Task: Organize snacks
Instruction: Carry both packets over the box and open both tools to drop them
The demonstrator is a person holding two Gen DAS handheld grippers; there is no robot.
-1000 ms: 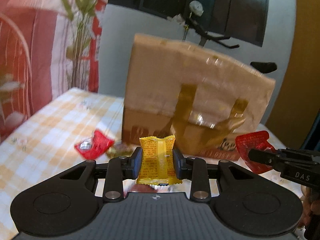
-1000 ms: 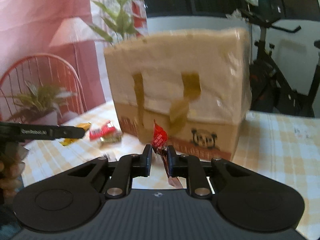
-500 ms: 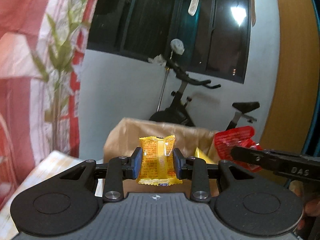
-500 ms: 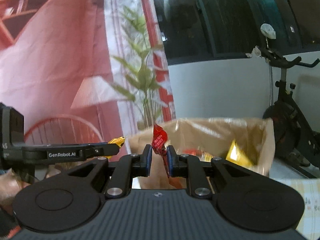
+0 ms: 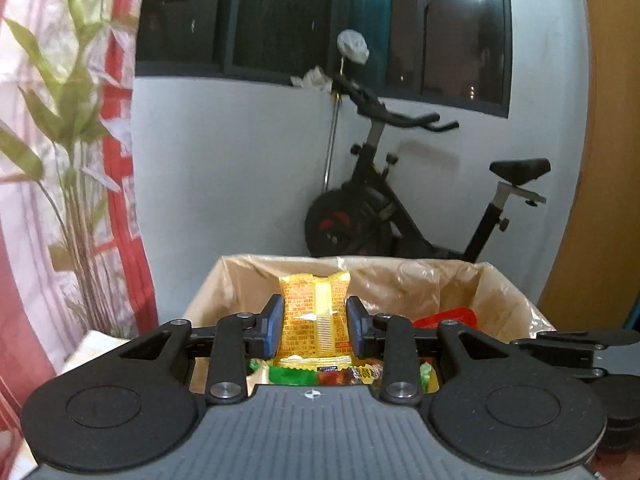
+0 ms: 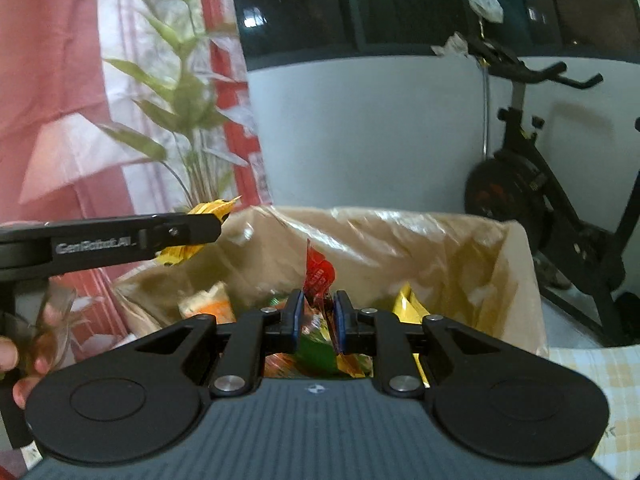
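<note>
- Grippers both sit above the open mouth of a tan bag (image 5: 400,280), which stands on a table with a yellow checked cloth (image 6: 588,364).
- Left gripper (image 5: 315,322): its jaws are opening. A yellow snack packet (image 5: 314,312) stands upright between the blue pads (image 5: 274,322), and both pads meet the packet's side edges in the left wrist view.
- In the right wrist view the same packet (image 6: 200,232) shows as a crumpled yellow edge past the tip of the left gripper (image 6: 192,232), over the bag's left rim.
- Right gripper (image 6: 316,314): jaws pressed close together, pinching a thin red wrapped snack (image 6: 318,276) that sticks up above the fingertips, its tail hanging below them.
- From the left wrist view the right gripper (image 5: 528,342) enters from the right edge; a red wrapper (image 5: 446,318) shows beside its tip inside the bag.
- Bag contents: several packets lie in the bottom, among them green (image 6: 316,354), orange (image 6: 208,306) and yellow (image 6: 408,304) ones.
- A hand (image 6: 24,364) shows at the left edge of the right wrist view, on the left gripper's handle.
- Surroundings: an exercise bike (image 5: 404,212) stands behind the bag against a white wall, and a green plant (image 6: 180,100) to its left before a red and white curtain.
</note>
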